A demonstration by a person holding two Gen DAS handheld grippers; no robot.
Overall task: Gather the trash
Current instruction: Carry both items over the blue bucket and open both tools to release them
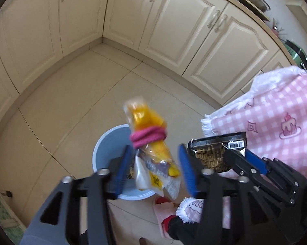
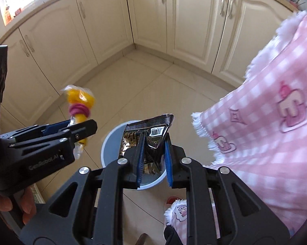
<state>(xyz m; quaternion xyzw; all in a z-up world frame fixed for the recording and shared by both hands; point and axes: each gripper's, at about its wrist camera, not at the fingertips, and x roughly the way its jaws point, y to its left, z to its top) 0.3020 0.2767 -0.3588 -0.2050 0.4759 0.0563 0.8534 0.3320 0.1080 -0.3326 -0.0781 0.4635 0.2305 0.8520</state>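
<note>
Left tool (image 1: 155, 169): spread wide. The yellow snack bag (image 1: 151, 143), cinched by a pink hair tie (image 1: 148, 137), sits in the gap between the blue pads; I see no pad pressing it. It looks blurred, so it may be falling free or merely swinging, and I cannot say which.

Right tool (image 2: 153, 159): parted only a little, with the black foil wrapper (image 2: 149, 134) pinched at its lower end between the fingers. The wrapper stands up above them, barcode showing.

Bin: a pale blue bucket (image 1: 104, 143) stands on the tiled floor directly below both tools. Some dark and gold scraps seem to lie inside already, seen from the right wrist view behind the fingers.

Surroundings: a pink checked cloth (image 2: 265, 122) with white fringe drapes over the surface on the right, near the bin. Cream cabinets (image 1: 173, 30) line the corner. A pink slipper (image 1: 163, 206) shows by the bin's base.

Progress: late, by my reckoning. Both pieces have been carried over the bin's mouth; neither has settled at the bottom.

Left to do: let the yellow bag drop clear, then loosen the right fingers so the foil wrapper follows. No other rubbish shows on the floor.
</note>
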